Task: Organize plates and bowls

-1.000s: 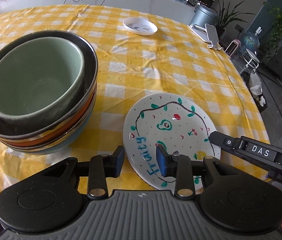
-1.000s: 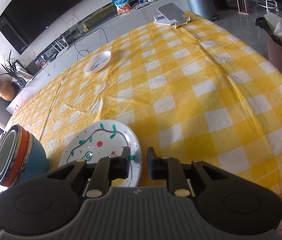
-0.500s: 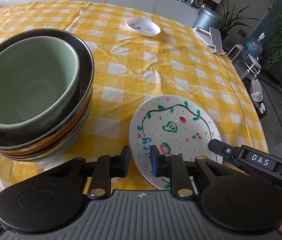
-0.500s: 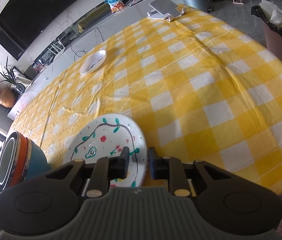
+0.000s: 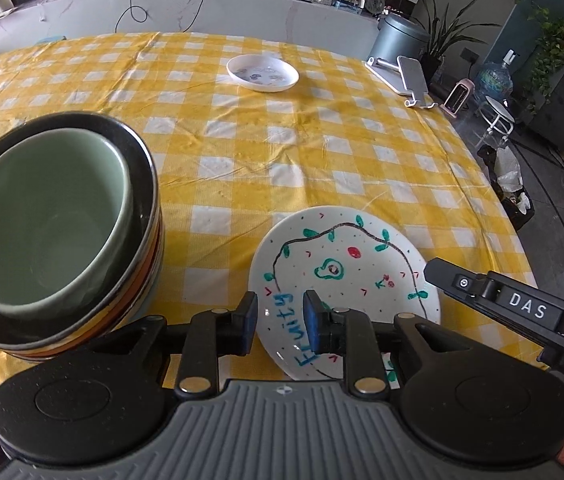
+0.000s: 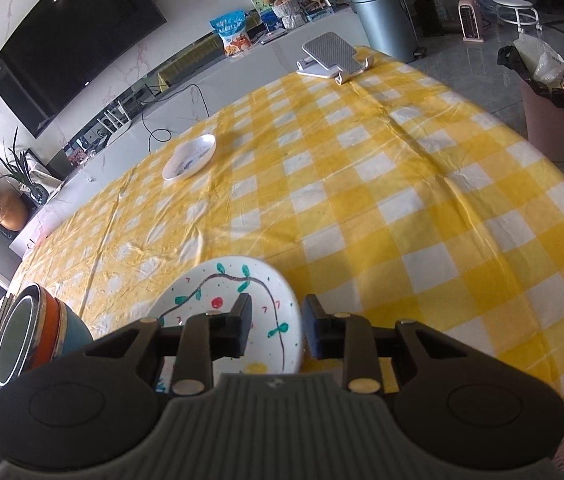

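A white plate with painted fruit and the word "Fruity" [image 5: 346, 268] lies on the yellow checked tablecloth near the front edge; it also shows in the right wrist view [image 6: 234, 292]. My left gripper [image 5: 280, 322] is open over the plate's near left rim. My right gripper [image 6: 276, 322] is open over the plate's right rim; its finger [image 5: 482, 290] shows in the left wrist view. A stack of bowls with a green bowl on top [image 5: 42, 224] stands to the left. A small white dish [image 5: 262, 73] sits far across the table.
A phone stand [image 5: 406, 76] sits at the table's far right edge. A grey bin [image 6: 386, 20], a pink bin with a bag [image 6: 550, 92] and a stool stand on the floor to the right. The table's edge runs just below both grippers.
The left jaws narrowed, then widened a little, and the left view pulled back and up. The right jaws opened wider and now straddle the plate's right rim.
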